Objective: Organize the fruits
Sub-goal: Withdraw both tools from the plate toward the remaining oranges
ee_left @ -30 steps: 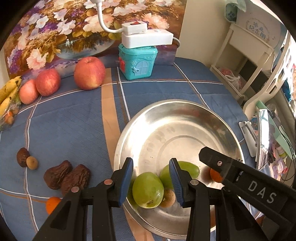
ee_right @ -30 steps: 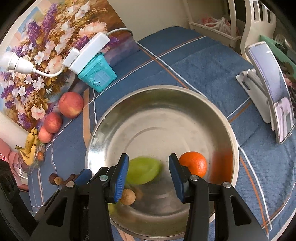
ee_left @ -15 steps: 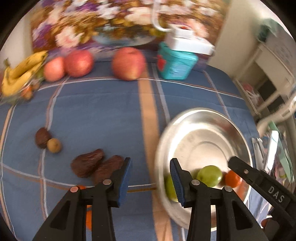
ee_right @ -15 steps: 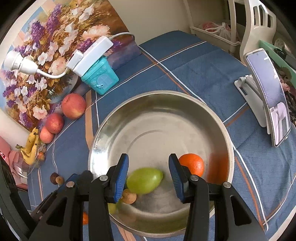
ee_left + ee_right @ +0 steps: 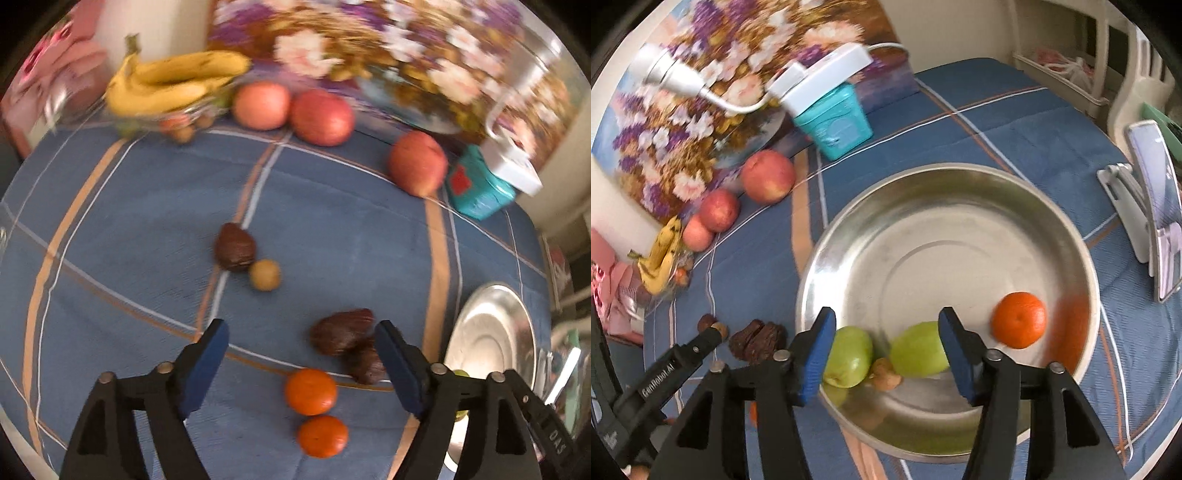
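Both tongs gape empty: our left gripper [image 5: 301,354] should settle its pads around the nearer round orange tangerine [image 5: 310,391] by the blue tablecloth's [image 5: 147,206] near edge, while our right gripper [image 5: 886,347] hangs above the round steel bowl [image 5: 960,206].

Left gripper [image 5: 301,363] and right gripper [image 5: 886,352] both hover with fingers spread wide, holding nothing.

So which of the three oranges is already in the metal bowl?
The lone orange near the metal bowl's right wall. The other two oranges lie on the blue tablecloth.
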